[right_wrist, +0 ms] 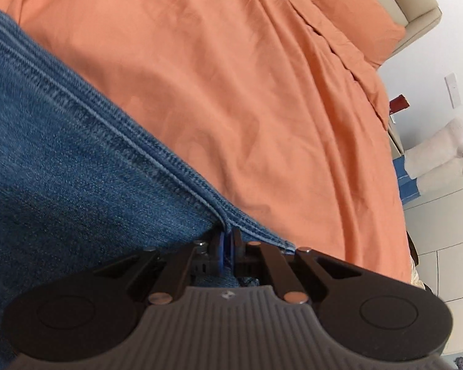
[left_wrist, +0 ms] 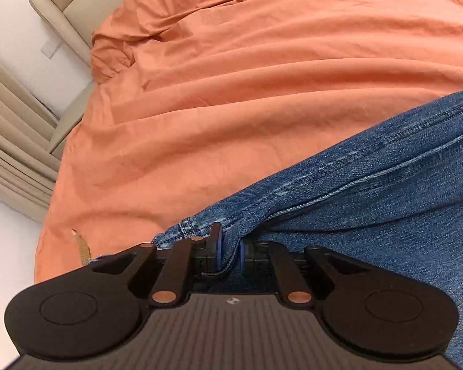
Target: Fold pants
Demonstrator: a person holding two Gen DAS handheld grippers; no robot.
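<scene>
From my left wrist camera the jeans (left_wrist: 370, 191) run off the right and bottom edges, so I can't see their full length, and the denim pinched between the left gripper (left_wrist: 230, 251) pads vanishes behind the housing. On my right wrist camera the same jeans (right_wrist: 61, 160) leave the left edge, and the hem held in the right gripper (right_wrist: 227, 246) is hidden below the fingers. A white plush toy (right_wrist: 441, 151) sits at the right, too small to make out fully. The orange bedding (left_wrist: 231, 77) is cropped at the top.
</scene>
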